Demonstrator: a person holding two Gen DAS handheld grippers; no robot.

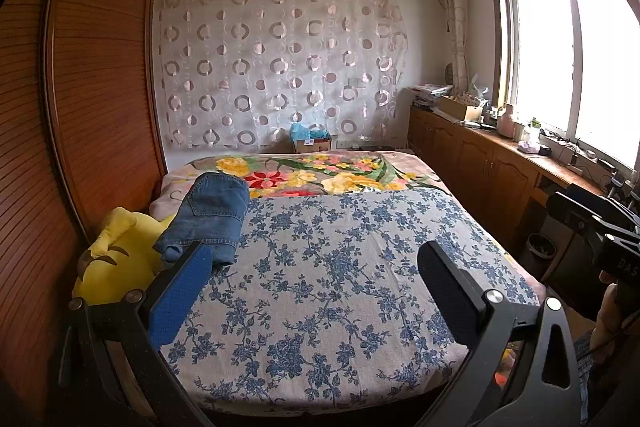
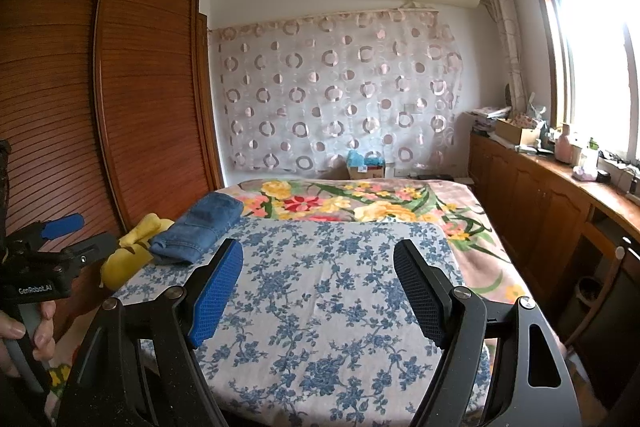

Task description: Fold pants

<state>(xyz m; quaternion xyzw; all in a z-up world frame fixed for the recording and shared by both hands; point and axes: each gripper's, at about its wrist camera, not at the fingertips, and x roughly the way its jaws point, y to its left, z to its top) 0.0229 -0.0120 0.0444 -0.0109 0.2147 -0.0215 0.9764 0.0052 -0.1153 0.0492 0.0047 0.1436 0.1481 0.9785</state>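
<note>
Both grippers sit nearest the lens, empty. Left gripper (image 1: 316, 291): jaws spread wide, nothing between them, hovering over the near end of the bed (image 1: 340, 307). Right gripper (image 2: 320, 291): likewise wide apart and empty, above the blue-flowered sheet (image 2: 340, 307). Neither touches cloth.

Pants (image 1: 212, 219): blue denim, already lying as a compact folded bundle at the far-left edge of the flowered sheet, a back pocket facing up. The bundle's near-left corner rests against, possibly partly on, a yellow plush toy (image 1: 120, 259); the views do not settle whether it overlaps. Judged from this, the fold looks largely done.

Risks from here:
- The bundle sits close to the bed's left edge, beside the wooden wardrobe (image 1: 80, 107). A push from the right could slide it off into the gap.
- Support is uneven where the denim meets the plush toy, so pressing or regripping there may tip the stack and open the layers.
- A wide-jawed reach from the near side could catch only the top layer, and lifting that would unfold the pants.
- The left gripper's blue pad lies close to the bundle in the left wrist view, so an unplanned sweep could snag the hem.
- Loose sheet beneath may drag along with any pinch and wrinkle.

Farther out: a bright floral blanket (image 1: 320, 175) covers the far half of the bed.
</note>
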